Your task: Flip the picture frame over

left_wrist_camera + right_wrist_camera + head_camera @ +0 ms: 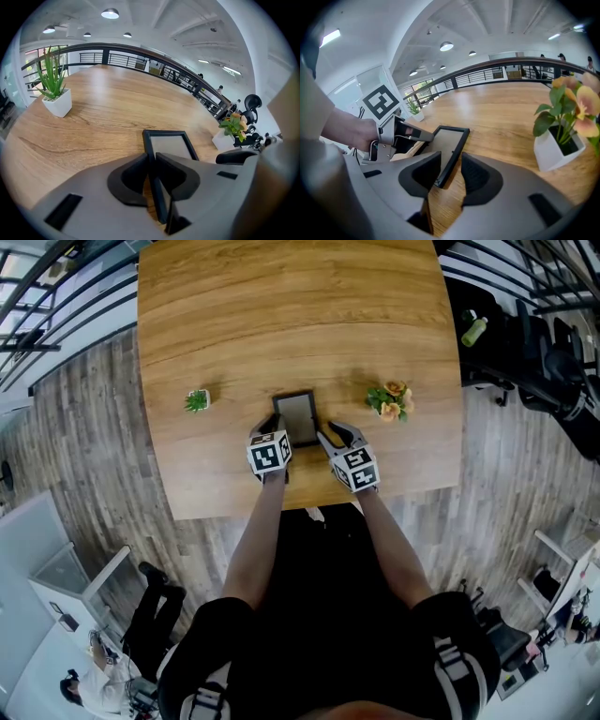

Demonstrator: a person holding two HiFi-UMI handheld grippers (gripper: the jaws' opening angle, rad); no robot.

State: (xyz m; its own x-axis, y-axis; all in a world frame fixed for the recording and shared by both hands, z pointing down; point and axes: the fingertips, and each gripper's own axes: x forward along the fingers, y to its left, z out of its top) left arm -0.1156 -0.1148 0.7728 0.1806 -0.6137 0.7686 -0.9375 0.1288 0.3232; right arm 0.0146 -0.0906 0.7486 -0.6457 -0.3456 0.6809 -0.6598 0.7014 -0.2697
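Dark-clothed shoulders and the person's bare forearms (251, 540) fill the bottom of the head view and reach to the near edge of the wooden worktop (281, 315). The picture frame (298, 418) lies on the worktop close to that near edge, about midway along it, with its black rim around a pale grey panel. The left gripper (265, 427) meets the frame's left side and the right gripper (330, 435) its right side. A small green plant (197, 400) in a white pot stands toward the left edge. A pot of orange flowers (391, 401) stands toward the right edge. Both are apart from the frame.

In the left gripper view the left gripper's fingers (136, 178) are drawn close together and pinch the frame's left rail near its near corner, so the rail fills the slit between them. The rest of the frame stretches away across the wood. One dark finger of the right gripper shows at the frame's other side.

In the right gripper view the right gripper's fingers stand narrowly apart astride the frame's right rail. The rail lies against the inner finger, and a sliver of wood shows before the outer one. Across the frame, a hand (351, 133) holds the left gripper at the opposite rail. The flowers stand near the outer finger.
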